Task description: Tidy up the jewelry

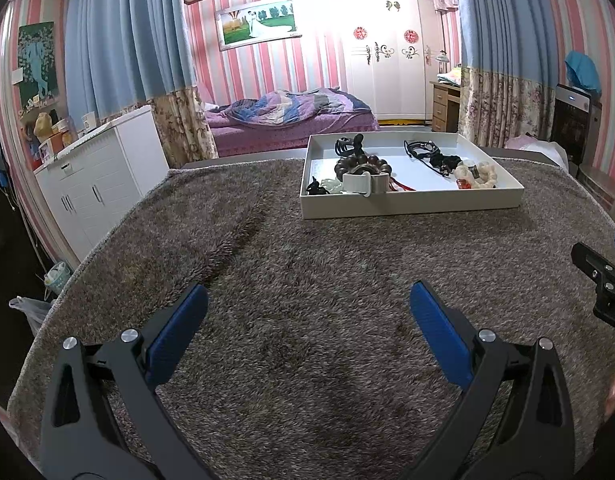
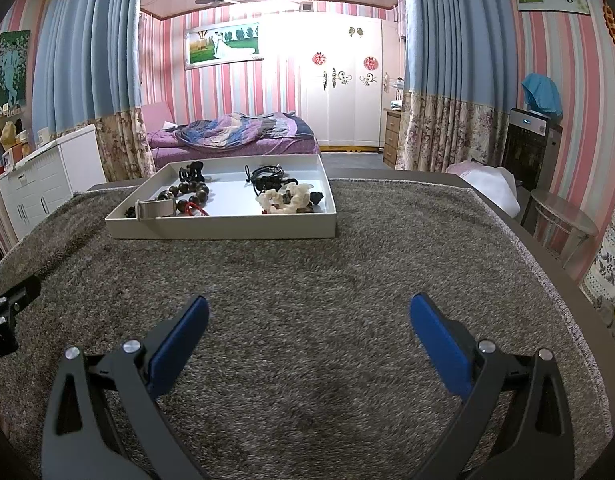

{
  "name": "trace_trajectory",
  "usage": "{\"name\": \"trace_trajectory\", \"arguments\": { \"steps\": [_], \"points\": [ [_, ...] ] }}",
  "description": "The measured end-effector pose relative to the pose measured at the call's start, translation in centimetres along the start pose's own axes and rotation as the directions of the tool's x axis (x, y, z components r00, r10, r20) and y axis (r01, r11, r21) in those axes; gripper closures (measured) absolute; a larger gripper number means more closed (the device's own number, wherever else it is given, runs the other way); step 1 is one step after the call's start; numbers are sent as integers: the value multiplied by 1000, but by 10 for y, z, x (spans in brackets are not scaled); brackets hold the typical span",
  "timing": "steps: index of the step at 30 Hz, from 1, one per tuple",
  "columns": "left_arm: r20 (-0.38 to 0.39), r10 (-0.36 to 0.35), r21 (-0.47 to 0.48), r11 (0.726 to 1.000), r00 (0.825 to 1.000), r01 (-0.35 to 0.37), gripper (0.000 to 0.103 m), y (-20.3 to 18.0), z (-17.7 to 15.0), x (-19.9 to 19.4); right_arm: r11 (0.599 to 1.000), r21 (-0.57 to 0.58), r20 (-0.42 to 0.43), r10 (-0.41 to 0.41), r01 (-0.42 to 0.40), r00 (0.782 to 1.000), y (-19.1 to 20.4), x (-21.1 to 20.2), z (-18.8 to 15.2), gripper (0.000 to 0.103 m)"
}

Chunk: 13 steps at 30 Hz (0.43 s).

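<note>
On the grey shaggy rug (image 1: 291,280), well short of the white tray (image 1: 411,204) of jewelry, perhaps bracelets, the left gripper (image 1: 308,308) and right gripper (image 2: 309,316) are held level, both spread wide and empty.

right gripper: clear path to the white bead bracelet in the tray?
Probably yes. The right gripper is open over bare carpet, nothing between it and the tray. The white bead bracelet lies near the front wall, beside black cords.

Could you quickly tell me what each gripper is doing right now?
Left gripper: open, holding nothing, above the carpet.
Right gripper: open, holding nothing.
</note>
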State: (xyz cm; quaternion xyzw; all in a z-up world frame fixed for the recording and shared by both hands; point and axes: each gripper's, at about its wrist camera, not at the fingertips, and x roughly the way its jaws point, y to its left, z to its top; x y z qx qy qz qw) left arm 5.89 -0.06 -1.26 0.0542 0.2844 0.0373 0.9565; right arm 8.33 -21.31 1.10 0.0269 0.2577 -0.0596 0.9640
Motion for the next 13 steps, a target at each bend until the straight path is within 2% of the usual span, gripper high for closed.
{"name": "trace_trajectory", "arguments": {
  "steps": [13],
  "points": [
    [-3, 3, -4, 1000, 1000, -4, 3, 2, 0, 1, 1000, 0, 0, -1, 1, 1000, 1, 0, 0, 2]
  ]
}}
